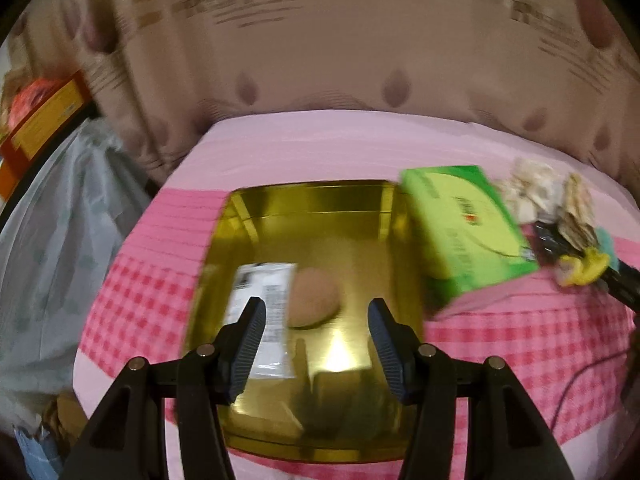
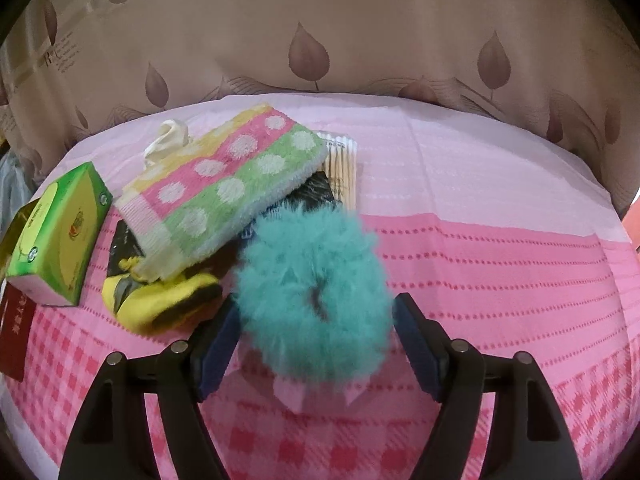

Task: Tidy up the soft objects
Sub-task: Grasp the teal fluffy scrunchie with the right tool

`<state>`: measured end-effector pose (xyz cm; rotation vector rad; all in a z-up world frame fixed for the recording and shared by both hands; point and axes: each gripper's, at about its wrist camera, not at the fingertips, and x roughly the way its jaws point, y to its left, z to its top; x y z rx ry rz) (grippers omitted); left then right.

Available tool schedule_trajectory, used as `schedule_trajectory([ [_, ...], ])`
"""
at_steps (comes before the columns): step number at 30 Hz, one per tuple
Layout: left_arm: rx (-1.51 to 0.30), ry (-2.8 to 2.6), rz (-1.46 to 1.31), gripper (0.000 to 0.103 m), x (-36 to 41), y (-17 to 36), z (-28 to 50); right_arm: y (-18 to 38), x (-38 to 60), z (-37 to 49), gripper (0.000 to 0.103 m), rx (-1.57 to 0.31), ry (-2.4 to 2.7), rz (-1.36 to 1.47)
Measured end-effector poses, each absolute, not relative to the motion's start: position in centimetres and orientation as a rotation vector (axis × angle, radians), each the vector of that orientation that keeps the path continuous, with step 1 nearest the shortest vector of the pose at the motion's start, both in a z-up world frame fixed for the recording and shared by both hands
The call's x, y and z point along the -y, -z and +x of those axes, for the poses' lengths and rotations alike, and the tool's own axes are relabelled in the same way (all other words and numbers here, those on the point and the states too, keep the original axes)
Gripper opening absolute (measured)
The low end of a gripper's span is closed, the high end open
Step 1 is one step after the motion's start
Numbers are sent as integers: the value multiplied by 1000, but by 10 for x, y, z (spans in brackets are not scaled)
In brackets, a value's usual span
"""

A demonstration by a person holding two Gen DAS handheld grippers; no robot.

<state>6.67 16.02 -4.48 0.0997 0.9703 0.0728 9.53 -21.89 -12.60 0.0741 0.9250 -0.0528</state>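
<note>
Right gripper [image 2: 316,332] tilted down (jaws perhaps apart)

A pink cloth [image 2: 500,248], plain pale at its far edge, dotted stripes mid-way and red-pink checks at the near edge, covers the counter. On it: a teal fluffy ring [image 2: 316,292], a towel [image 2: 228,184] striped yellow, pink and green with white dots, a yellow-and-black sock [image 2: 160,300], a green-and-yellow box [image 2: 60,236] and a dark red booklet [image 2: 16,328]. A shiny gold tray [image 1: 320,216] holds a tan round pad [image 1: 314,300] and a white packet [image 1: 264,304]. Behind hangs a beige curtain [image 2: 320,40] with brown leaf prints.
</note>
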Motion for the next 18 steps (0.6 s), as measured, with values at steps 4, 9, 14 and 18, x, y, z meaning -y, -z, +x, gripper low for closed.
schedule_trajectory([
  [4,-962,10,155,55,-118,42,67,129,219,100,57,-903,39,62],
  [9,-963,121,207,55,-66,46,66,131,221,92,36,-899,19,53],
  [14,-981,242,251,55,-15,57,66,134,232,73,34,-900,38,59],
  [18,-986,351,265,55,24,63,63,135,249,56,34,-899,72,76],
])
